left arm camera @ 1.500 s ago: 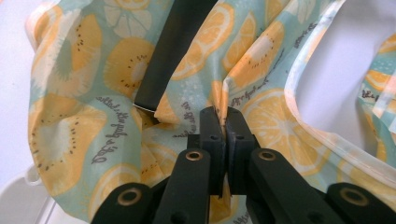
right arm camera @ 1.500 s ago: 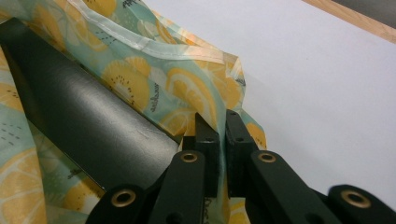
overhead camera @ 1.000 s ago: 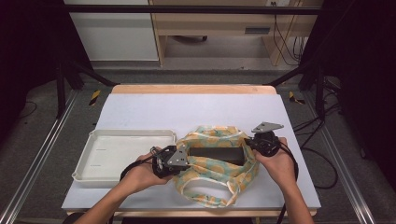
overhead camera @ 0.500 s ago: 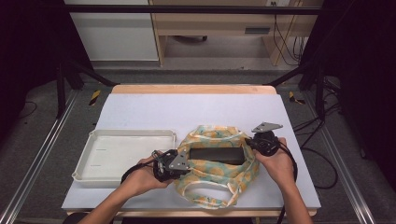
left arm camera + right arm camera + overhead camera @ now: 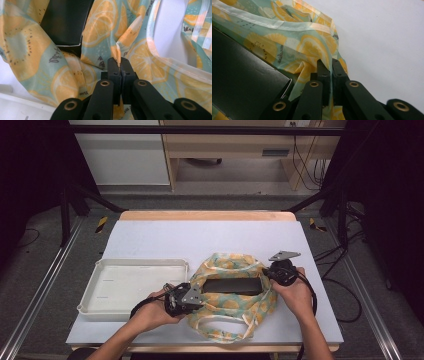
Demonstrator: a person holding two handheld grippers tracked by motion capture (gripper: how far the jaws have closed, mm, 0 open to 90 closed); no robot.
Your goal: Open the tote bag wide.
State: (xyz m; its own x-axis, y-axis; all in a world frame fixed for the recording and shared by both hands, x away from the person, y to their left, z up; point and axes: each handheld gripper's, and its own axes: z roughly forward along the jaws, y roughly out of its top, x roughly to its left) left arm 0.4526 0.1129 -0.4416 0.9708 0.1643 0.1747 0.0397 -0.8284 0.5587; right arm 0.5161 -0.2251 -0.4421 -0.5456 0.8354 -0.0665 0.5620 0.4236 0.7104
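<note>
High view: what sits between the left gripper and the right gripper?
The open mouth of the lemon-print fabric bag, with the flat black box lying inside. Left gripper and right gripper each pinch an opposite rim, as the high view shows.

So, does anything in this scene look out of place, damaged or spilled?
Nothing stands out. The left gripper and right gripper each pinch the rim of the lemon-print fabric bag, holding it open around the flat black box. The white plastic tray sits square beside it.

table bears white tray and fruit-print bag.
</note>
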